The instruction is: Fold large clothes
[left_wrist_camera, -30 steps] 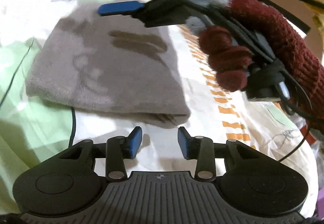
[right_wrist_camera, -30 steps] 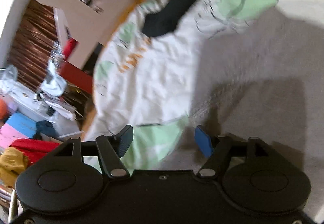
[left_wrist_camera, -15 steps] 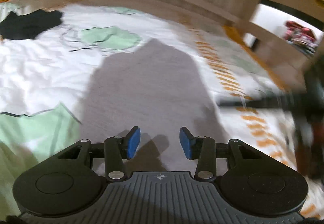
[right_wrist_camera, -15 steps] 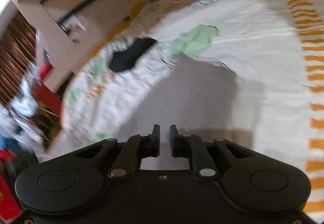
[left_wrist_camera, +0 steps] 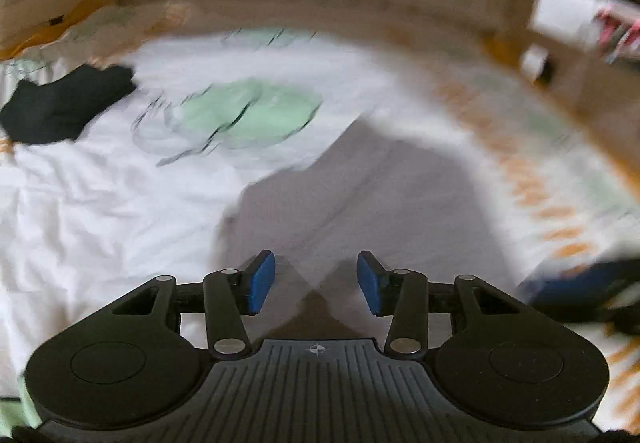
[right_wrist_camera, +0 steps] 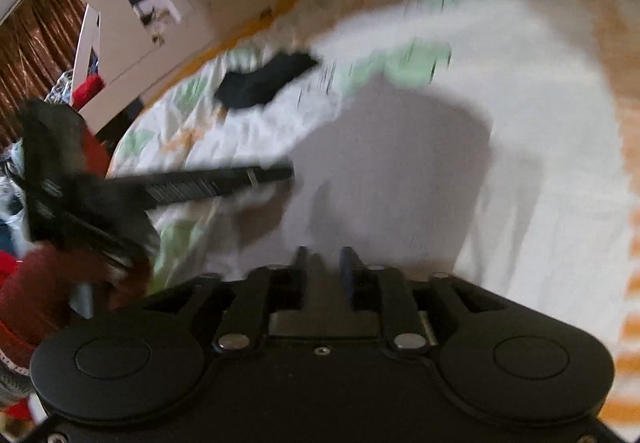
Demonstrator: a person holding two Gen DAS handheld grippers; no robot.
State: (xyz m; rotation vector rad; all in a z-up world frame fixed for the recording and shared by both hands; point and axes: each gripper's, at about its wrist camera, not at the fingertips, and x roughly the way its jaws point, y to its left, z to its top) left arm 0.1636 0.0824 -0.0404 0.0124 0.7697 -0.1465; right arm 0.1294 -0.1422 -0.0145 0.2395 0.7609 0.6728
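Bed (left_wrist_camera: 100, 211): grey garment (left_wrist_camera: 360, 195), black cloth (left_wrist_camera: 64, 107)

The left gripper (left_wrist_camera: 316, 279) is matte black: two round housings at about 7 and 5 o'clock, a ribbed grey plate with a small crosshair mark, silver pivot screws and blue pads (left_wrist_camera: 262, 281). The right gripper (right_wrist_camera: 325, 267) has the same black body and silver screws. At 8 o'clock, a dark red knitted sleeve (right_wrist_camera: 36, 295).

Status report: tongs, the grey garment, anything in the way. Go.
Left tongs open, empty, just widened. Right tongs narrowly apart after opening, nothing between them. Folded grey garment flat on the bedsheet. Black cloth well clear.
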